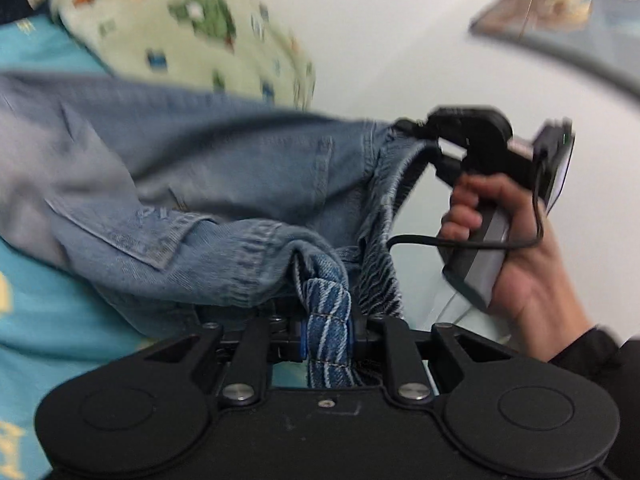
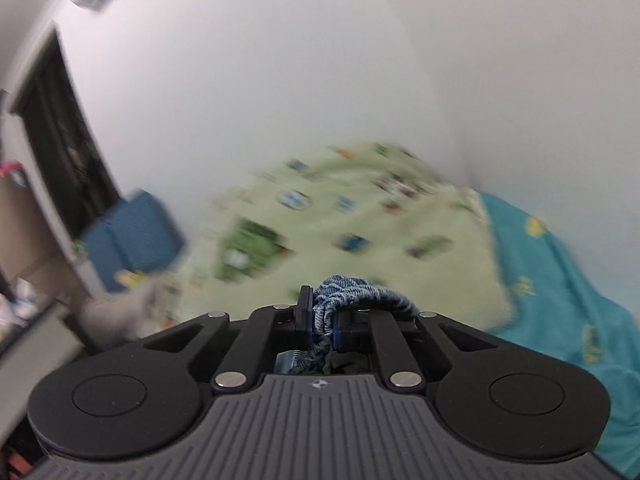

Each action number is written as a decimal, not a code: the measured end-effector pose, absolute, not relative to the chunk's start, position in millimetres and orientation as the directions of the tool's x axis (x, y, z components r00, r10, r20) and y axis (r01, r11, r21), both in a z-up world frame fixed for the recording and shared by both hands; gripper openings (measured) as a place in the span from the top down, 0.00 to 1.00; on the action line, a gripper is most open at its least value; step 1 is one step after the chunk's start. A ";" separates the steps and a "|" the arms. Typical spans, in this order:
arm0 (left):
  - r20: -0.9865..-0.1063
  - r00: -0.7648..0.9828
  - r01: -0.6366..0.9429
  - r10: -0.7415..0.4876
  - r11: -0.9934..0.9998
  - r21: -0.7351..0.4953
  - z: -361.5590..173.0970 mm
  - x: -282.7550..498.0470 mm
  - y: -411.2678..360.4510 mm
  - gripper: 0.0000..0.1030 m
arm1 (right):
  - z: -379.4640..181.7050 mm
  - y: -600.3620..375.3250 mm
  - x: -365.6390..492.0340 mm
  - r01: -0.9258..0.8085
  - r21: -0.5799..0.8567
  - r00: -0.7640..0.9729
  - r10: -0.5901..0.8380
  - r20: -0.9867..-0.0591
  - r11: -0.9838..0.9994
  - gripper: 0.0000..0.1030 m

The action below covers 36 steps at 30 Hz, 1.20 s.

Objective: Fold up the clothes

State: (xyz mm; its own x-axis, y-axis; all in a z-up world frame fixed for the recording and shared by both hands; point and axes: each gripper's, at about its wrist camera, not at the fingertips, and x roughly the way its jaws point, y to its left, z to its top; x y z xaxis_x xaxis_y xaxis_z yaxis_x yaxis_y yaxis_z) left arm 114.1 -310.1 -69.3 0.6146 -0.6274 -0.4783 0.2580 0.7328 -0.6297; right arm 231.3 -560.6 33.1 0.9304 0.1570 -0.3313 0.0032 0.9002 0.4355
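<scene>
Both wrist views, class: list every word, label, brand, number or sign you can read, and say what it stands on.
No text can be read in either view.
Teal sheet: yellow marks, too blurred to read.
Green patterned cloth: small pictures only, blurred.
Right gripper body: a small star-shaped emblem, no letters.
Denim garment: no label visible.

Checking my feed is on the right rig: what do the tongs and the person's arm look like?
Both tongs are black linkages with silver rivets and blue pads. The right tongs sit on a ribbed grey body; a black cable loops by their grey handle. The sleeve is black.
</scene>
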 end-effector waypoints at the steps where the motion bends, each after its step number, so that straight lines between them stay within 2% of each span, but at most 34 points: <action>1: -0.504 0.592 0.261 -0.629 0.741 -0.619 -85.8 121.9 -323.4 0.85 | 12.6 -572.1 235.6 0.025 0.429 0.924 0.143 -0.356 0.903 0.92; 3: -0.555 0.545 0.271 -0.628 0.758 -0.593 -115.9 135.0 -342.0 0.85 | -29.8 -594.0 244.0 0.066 0.423 0.907 0.123 -0.404 0.904 0.92; 6: -0.569 0.523 0.320 -0.634 0.765 -0.559 -140.2 145.9 -346.6 0.84 | -80.8 -614.5 256.6 0.112 0.426 0.877 0.112 -0.467 0.898 0.92; 10: -0.582 0.503 0.356 -0.639 0.767 -0.535 -141.5 154.3 -335.4 0.79 | -107.2 -615.6 268.2 0.131 0.420 0.857 0.110 -0.504 0.898 0.91; 12: -0.603 0.482 0.378 -0.636 0.772 -0.511 -134.9 154.5 -331.0 0.74 | -97.6 -611.6 256.5 0.148 0.401 0.852 0.090 -0.516 0.904 0.88; 13: -0.615 0.466 0.390 -0.636 0.771 -0.503 -130.4 152.2 -327.9 0.71 | -92.7 -609.7 250.6 0.156 0.392 0.849 0.080 -0.523 0.907 0.80; 14: -0.622 0.451 0.401 -0.640 0.768 -0.500 -124.3 147.4 -327.7 0.63 | -87.9 -607.7 244.7 0.164 0.382 0.846 0.070 -0.529 0.909 0.58; 15: -0.625 0.434 0.414 -0.649 0.760 -0.501 -118.7 142.7 -325.5 0.57 | -82.2 -602.6 239.3 0.175 0.362 0.845 0.049 -0.533 0.916 0.50; 18: -0.614 0.389 0.497 -0.686 0.718 -0.488 -96.2 123.4 -314.0 0.48 | -64.1 -592.9 216.0 0.180 0.319 0.845 0.020 -0.535 0.930 0.48; 21: -0.593 0.410 0.588 -0.693 0.698 -0.409 -66.7 93.9 -283.9 0.45 | -43.7 -573.8 184.8 0.192 0.273 0.849 -0.020 -0.528 0.943 0.47; 24: -0.575 0.457 0.596 -0.678 0.714 -0.367 -44.8 74.1 -243.8 0.44 | -23.3 -549.9 152.1 0.192 0.269 0.870 -0.036 -0.492 0.944 0.46; 29: -0.570 0.567 0.513 -0.594 0.796 -0.320 -22.9 69.8 -168.9 0.43 | -3.9 -491.3 113.0 0.144 0.332 0.891 0.024 -0.453 0.932 0.43; 31: -0.569 0.613 0.467 -0.548 0.832 -0.299 -15.5 72.5 -139.8 0.43 | -0.7 -460.2 101.8 0.104 0.345 0.898 0.061 -0.436 0.933 0.38; 36: -0.567 0.708 0.312 -0.421 0.907 -0.284 0.2 83.3 -67.7 0.43 | -6.0 -368.1 100.8 -0.015 0.291 0.892 0.144 -0.428 0.957 0.31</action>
State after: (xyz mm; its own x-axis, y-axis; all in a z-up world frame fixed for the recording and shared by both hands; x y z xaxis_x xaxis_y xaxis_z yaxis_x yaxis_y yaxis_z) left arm 83.3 -67.7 0.2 0.7076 -0.4214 -0.5672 0.3119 0.9066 -0.2844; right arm 100.8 -368.1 -6.0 0.8924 0.1442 -0.4276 -0.0150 0.9565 0.2912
